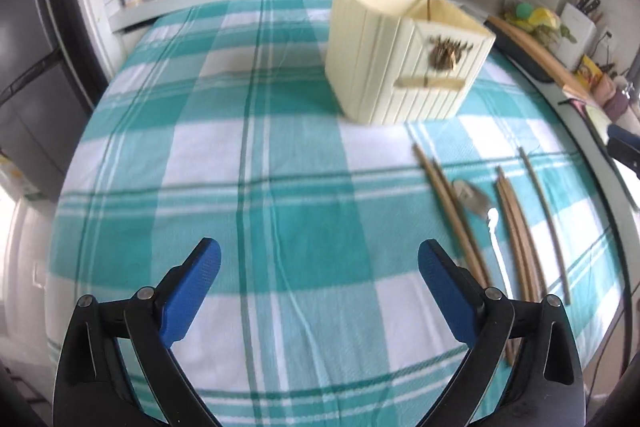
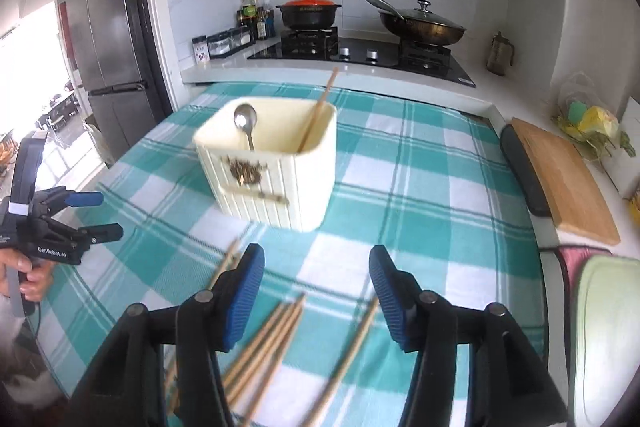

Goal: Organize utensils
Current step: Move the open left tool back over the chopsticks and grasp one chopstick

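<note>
A cream ribbed utensil holder [image 1: 400,67] stands on the teal checked tablecloth [image 1: 240,147]. In the right wrist view the holder [image 2: 280,179] has a metal spoon [image 2: 245,119] and one chopstick [image 2: 320,111] standing in it. Several wooden chopsticks [image 1: 516,227] and a spoon [image 1: 474,201] lie on the cloth to the right of my left gripper [image 1: 319,255], which is open and empty. My right gripper [image 2: 317,259] hovers open over loose chopsticks [image 2: 268,339] with nothing gripped. The left gripper [image 2: 102,213] also shows far left, held by a hand [image 2: 28,275].
Behind the table runs a counter with a stove, a black pot with a red lid [image 2: 310,13], a lidded wok [image 2: 422,25] and spice jars [image 2: 228,43]. A wooden cutting board [image 2: 560,179] and a green board [image 2: 608,327] sit at right. A fridge [image 2: 108,27] stands at left.
</note>
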`<action>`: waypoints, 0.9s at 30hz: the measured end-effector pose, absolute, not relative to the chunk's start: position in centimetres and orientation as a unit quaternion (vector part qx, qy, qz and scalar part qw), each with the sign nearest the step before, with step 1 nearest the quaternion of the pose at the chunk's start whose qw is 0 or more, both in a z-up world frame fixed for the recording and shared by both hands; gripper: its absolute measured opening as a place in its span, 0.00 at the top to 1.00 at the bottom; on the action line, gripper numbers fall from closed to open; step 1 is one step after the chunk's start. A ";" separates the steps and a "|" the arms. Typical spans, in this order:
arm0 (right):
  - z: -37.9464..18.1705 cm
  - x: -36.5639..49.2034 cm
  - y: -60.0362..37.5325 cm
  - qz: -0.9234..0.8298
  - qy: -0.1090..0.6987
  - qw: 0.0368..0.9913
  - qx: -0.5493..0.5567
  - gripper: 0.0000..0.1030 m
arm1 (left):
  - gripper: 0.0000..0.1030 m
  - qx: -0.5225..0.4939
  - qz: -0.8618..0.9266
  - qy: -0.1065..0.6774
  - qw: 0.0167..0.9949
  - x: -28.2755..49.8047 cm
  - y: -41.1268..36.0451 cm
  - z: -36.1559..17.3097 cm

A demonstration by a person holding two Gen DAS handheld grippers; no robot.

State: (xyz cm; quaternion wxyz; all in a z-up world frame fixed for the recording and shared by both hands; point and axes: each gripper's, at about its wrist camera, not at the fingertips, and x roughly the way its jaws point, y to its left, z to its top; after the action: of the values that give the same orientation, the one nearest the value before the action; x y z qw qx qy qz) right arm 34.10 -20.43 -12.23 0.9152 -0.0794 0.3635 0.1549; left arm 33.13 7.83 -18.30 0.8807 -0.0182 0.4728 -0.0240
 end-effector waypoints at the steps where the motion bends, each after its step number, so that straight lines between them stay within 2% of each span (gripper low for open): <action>1: -13.7 32.7 -21.4 0.138 0.367 0.917 -0.076 0.36 | 0.04 -0.027 -0.016 0.478 0.878 32.4 8.0 -19.6; 6: -20.8 29.2 -25.4 0.061 0.405 0.910 -0.066 0.35 | 0.04 -0.042 0.019 0.476 0.878 31.1 7.8 -23.4; 12: -24.6 29.2 -26.4 0.030 0.421 0.903 -0.077 0.35 | 0.01 0.001 0.027 0.454 0.891 31.8 5.7 -23.7; 17: -24.7 30.0 -27.3 0.033 0.424 0.904 -0.045 0.33 | 0.00 -0.004 0.024 0.455 0.890 32.1 6.1 -23.9; 21: -25.0 30.2 -28.3 0.030 0.432 0.901 -0.015 0.23 | 0.00 -0.003 0.026 0.455 0.890 32.1 6.0 -23.9; 27: -25.0 30.1 -27.8 0.027 0.432 0.901 -0.020 0.22 | 0.00 -0.003 0.029 0.455 0.890 32.0 5.9 -24.0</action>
State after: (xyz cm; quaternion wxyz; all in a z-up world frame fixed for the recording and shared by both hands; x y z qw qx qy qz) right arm 30.14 -27.77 -25.02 0.9010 -0.0199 0.4324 0.0273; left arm 31.99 5.91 -23.98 0.8900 -0.0029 0.4550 0.0294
